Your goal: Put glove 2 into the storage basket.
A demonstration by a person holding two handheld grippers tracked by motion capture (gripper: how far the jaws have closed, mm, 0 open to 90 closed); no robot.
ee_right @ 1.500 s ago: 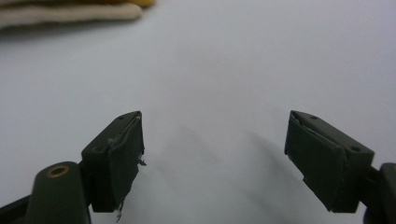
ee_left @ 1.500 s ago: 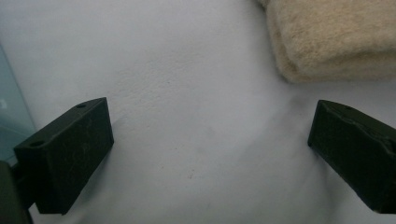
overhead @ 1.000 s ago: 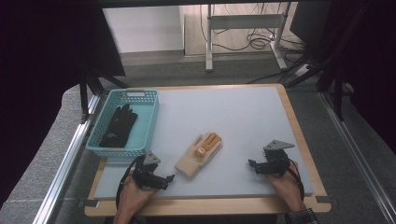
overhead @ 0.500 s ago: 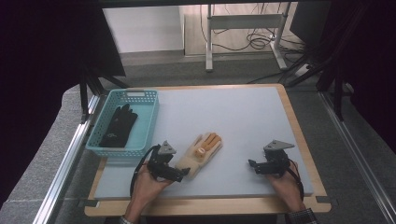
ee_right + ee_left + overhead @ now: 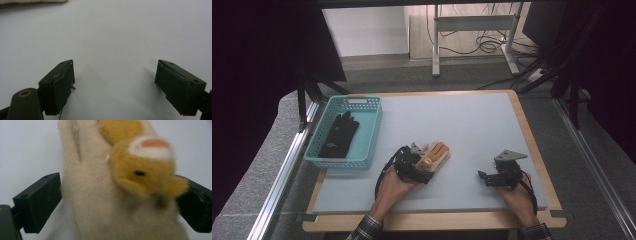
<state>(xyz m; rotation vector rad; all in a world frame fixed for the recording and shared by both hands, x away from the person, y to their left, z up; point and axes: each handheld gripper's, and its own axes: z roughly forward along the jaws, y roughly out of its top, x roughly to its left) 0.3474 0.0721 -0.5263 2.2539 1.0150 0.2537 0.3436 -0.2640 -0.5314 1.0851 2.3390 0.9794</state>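
From above, the cream fleece glove with orange plush fingers (image 5: 430, 161) lies mid-mat, the left gripper (image 5: 418, 169) at its 7 o'clock cuff, jaws spread either side in its own view, so clench squarely there, while the right gripper (image 5: 492, 179) idles released at 3 o'clock.

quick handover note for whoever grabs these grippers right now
Left gripper: jaws open, one on each side of the cream plush glove with orange fingers, not yet closed on it.
Right gripper: open and holding nothing, low over the grey table mat at the right.
Things: the plush glove lies flat near the mat's front centre. A black glove already lies in the turquoise plastic basket at the left.
Done: black glove is in the basket.
Left, probably: close on the plush glove and carry it to the basket as well.
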